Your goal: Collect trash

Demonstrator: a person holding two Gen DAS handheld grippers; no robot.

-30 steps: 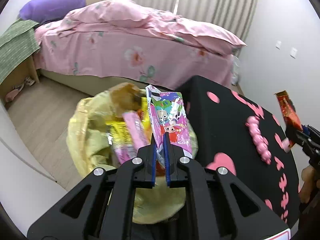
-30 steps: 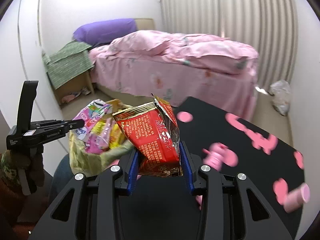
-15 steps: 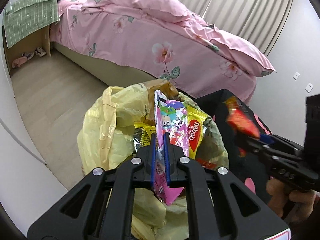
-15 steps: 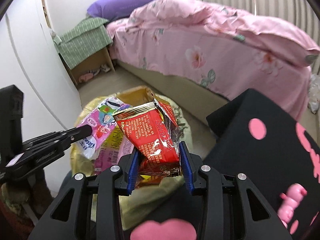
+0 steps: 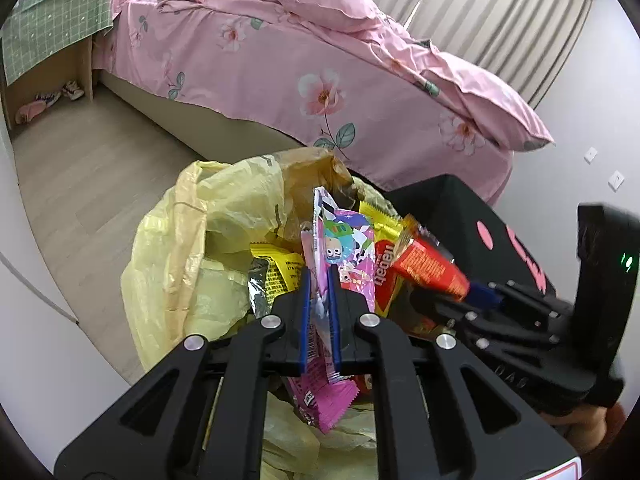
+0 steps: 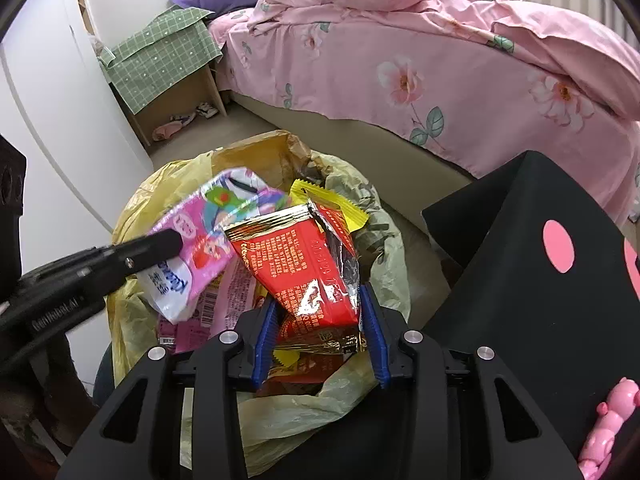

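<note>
The yellow trash bag served as landmark. Its bottom and lower contents lay hidden under the wrappers heaped in its mouth, and its near rim was covered by the right gripper. The pink cartoon wrapper above the bag was blurred in the right wrist view, its small print unreadable. Right of the bag, the black worktop ran off the picture's edge, and a pink toy on it was cut at the corner.
</note>
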